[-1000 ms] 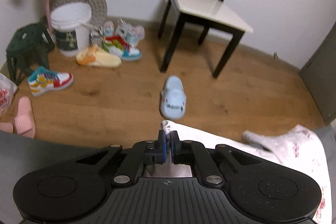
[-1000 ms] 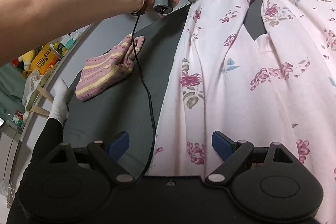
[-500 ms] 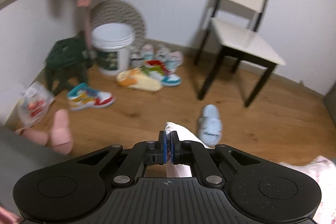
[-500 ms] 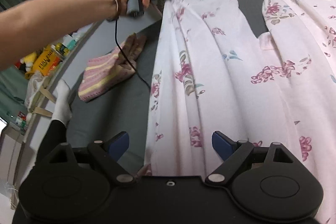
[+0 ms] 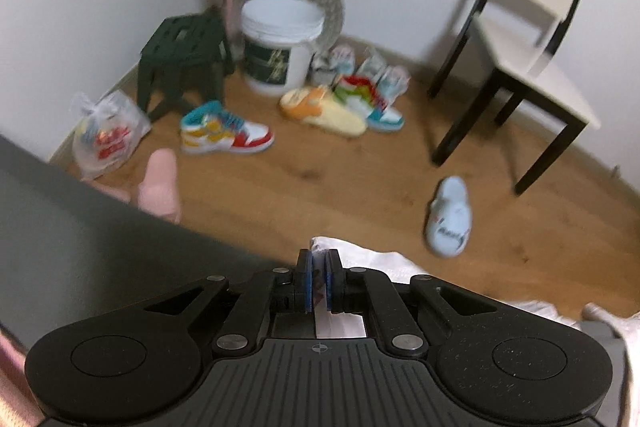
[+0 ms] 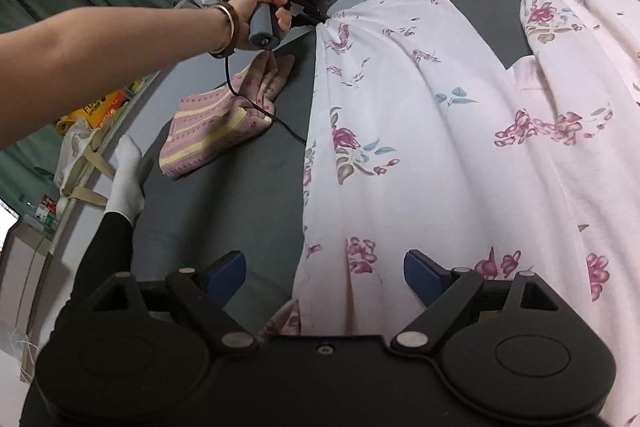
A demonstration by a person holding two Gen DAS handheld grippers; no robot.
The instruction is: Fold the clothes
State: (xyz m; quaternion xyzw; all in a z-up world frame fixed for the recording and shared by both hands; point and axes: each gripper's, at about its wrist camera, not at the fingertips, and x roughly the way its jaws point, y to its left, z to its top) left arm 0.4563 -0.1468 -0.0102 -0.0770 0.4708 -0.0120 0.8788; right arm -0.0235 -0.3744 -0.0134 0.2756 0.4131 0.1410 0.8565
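A white floral garment (image 6: 420, 131) lies spread over the dark grey surface (image 6: 224, 227). In the right wrist view a person's hand holds the left gripper (image 6: 320, 21), shut on the garment's far corner and pulling it taut. In the left wrist view that gripper (image 5: 319, 277) pinches a fold of the white floral garment (image 5: 360, 259) between its blue pads, above the surface's edge. My right gripper (image 6: 325, 269) is open, its blue fingertips (image 6: 230, 265) straddling the garment's near edge without pinching it.
A folded pink and yellow striped cloth (image 6: 224, 123) lies on the grey surface, left of the garment. A cable (image 6: 248, 95) trails across it. Beyond the surface's edge are a wooden floor, shoes (image 5: 224, 133), a white bucket (image 5: 280, 55), a green stool (image 5: 184, 59) and a chair (image 5: 528, 59).
The left gripper has carried the garment's corner up and to the left, stretching the cloth taut. Its view swung left across the floor. The right gripper has stayed open at the near edge.
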